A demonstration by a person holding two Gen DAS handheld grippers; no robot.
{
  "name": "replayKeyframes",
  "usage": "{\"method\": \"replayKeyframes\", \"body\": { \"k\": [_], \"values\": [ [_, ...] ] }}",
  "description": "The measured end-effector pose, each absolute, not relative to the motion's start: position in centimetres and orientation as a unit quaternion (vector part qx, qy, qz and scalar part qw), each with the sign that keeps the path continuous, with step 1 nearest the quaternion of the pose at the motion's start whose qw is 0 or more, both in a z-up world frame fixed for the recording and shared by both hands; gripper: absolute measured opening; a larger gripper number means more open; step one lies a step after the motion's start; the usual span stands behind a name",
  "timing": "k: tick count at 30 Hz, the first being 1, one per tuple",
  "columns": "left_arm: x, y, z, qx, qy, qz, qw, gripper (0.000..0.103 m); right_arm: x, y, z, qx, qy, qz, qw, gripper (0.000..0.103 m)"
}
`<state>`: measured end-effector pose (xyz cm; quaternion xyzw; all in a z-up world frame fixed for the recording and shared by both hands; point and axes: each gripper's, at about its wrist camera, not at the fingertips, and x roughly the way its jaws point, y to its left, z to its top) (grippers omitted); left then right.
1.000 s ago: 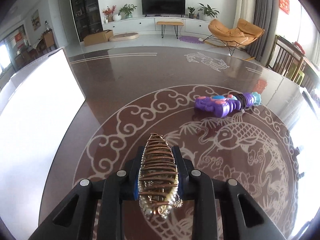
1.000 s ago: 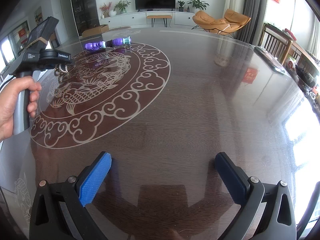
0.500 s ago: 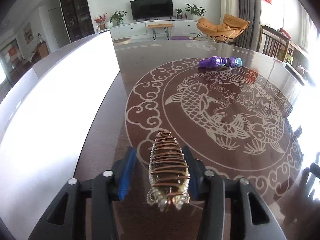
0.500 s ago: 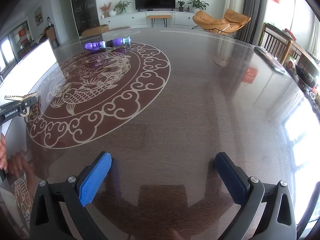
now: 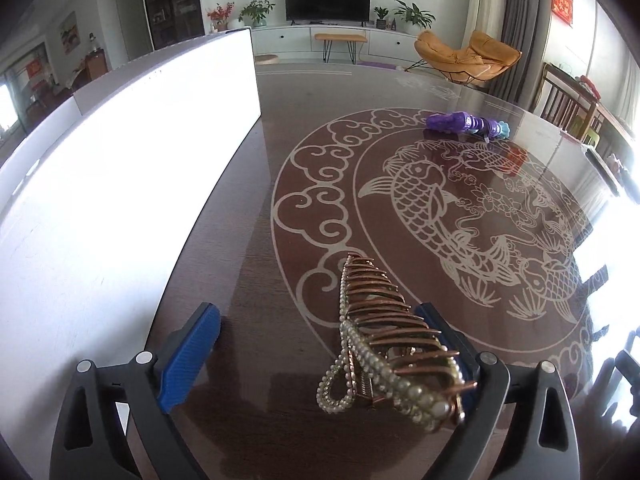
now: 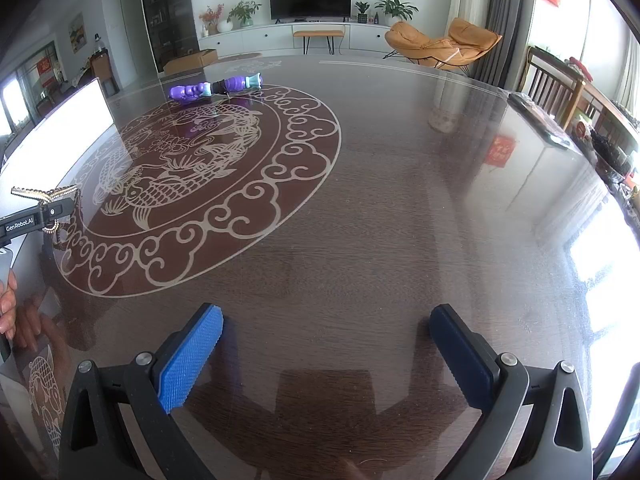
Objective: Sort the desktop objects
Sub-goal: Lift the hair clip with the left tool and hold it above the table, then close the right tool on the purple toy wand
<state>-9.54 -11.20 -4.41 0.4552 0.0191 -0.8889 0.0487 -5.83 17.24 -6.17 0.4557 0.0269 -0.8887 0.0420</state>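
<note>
Between the spreading fingers of the left gripper [image 5: 320,344]: one bronze-toothed, pearl-trimmed hair claw [image 5: 390,338], tilted against the right pad, left pad well clear; jaws opening. Whether it rests on the table cannot be told.
Risk: the clip may snag on the pad, then tip or skid across the slick top instead of settling beside the white box [image 5: 120,184].
Right gripper [image 6: 326,354]: jaws wide apart, nothing between them.
Purple toy [image 6: 214,87]: far across the table, unsorted.
Surface: glossy dark table [image 6: 400,220] with carp-and-cloud medallion.
Room: television, plants, orange chair.
</note>
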Motion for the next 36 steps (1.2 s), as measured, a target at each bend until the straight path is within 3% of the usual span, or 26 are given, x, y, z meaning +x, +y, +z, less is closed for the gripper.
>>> {"method": "replayKeyframes", "body": {
  "k": [14,22,30,33,36],
  "values": [
    [-9.7,-11.3,-4.6,0.457,0.021,-0.888,0.050,0.101,-6.2,17.2,-6.1,0.467,0.025,-0.883,0.042,0.103],
    [-9.6,-11.3,-4.6,0.457,0.021,-0.888,0.050,0.101,-18.7,12.7,-2.1,0.491,-0.165,-0.842,0.149,0.103],
    [-9.6,-11.4,-4.6,0.456,0.020,-0.889,0.047,0.101,-31.1,5.5,-4.7,0.528,-0.310,-0.782,0.114,0.103],
    [-9.6,-11.4,-4.6,0.456,0.019,-0.889,0.047,0.101,-32.6,2.9,-4.5,0.518,-0.270,-0.806,0.090,0.103],
    [-9.5,-11.3,-4.6,0.456,0.019,-0.889,0.046,0.101,-33.4,0.3,-4.1,0.523,-0.180,-0.830,0.075,0.099]
  ]
}}
